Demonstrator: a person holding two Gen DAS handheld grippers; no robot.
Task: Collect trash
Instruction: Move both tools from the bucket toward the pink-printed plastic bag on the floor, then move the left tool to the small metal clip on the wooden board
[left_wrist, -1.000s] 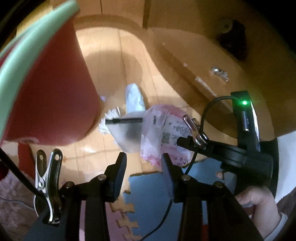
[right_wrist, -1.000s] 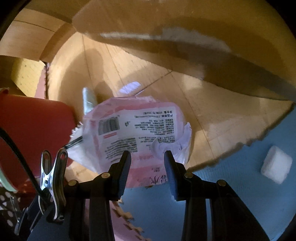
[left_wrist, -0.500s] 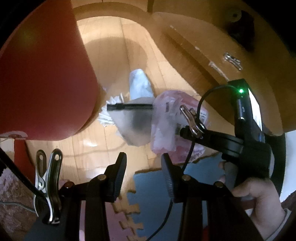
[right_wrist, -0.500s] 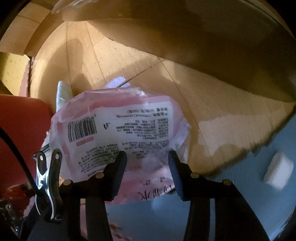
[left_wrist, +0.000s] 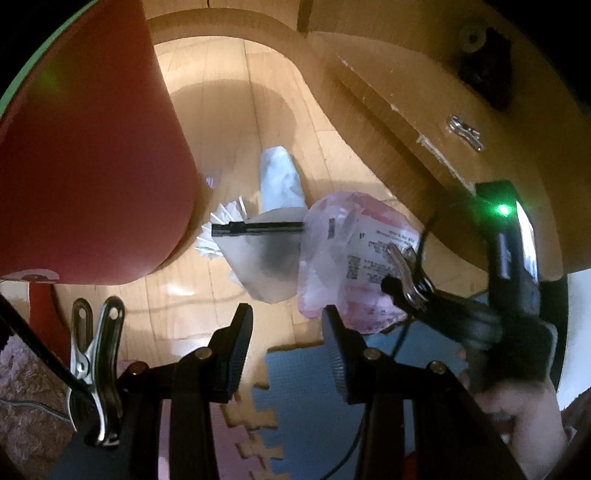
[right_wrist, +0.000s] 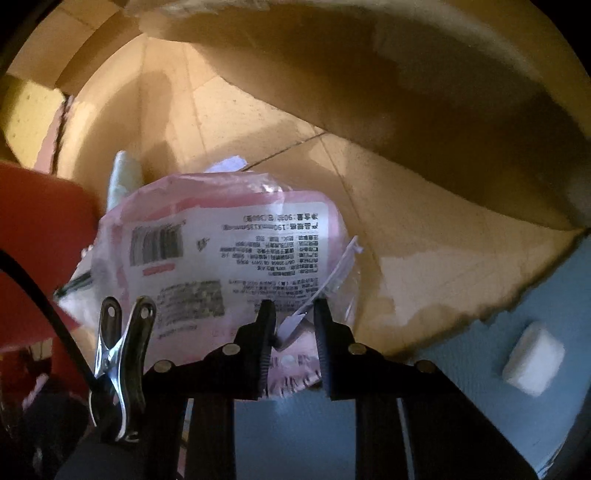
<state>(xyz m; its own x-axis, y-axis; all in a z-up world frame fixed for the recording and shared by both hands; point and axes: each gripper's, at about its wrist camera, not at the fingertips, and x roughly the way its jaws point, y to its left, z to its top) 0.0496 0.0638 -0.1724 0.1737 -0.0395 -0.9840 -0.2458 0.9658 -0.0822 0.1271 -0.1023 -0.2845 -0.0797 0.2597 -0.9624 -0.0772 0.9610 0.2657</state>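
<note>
1. Wooden floor (right_wrist: 424, 258) meets a blue foam mat (right_wrist: 554, 295); the pink wrapper (right_wrist: 229, 240) lies at this border, just beside the red bin (left_wrist: 85, 155).
2. Right tongs (right_wrist: 294, 325) have just been closing and now pinch a fold of the wrapper.
3. Left tongs (left_wrist: 287, 350) stand partly open and hold nothing.
4. Lift slowly, because thin plastic can slip out.
5. Carry it over the bin before releasing.

The left tongs (left_wrist: 287, 343) point straight down, jaws parted and empty. At four o'clock, a hand (left_wrist: 517, 413) holds the right tongs (right_wrist: 293, 325), jaws just closing on a wrapper flap.
</note>
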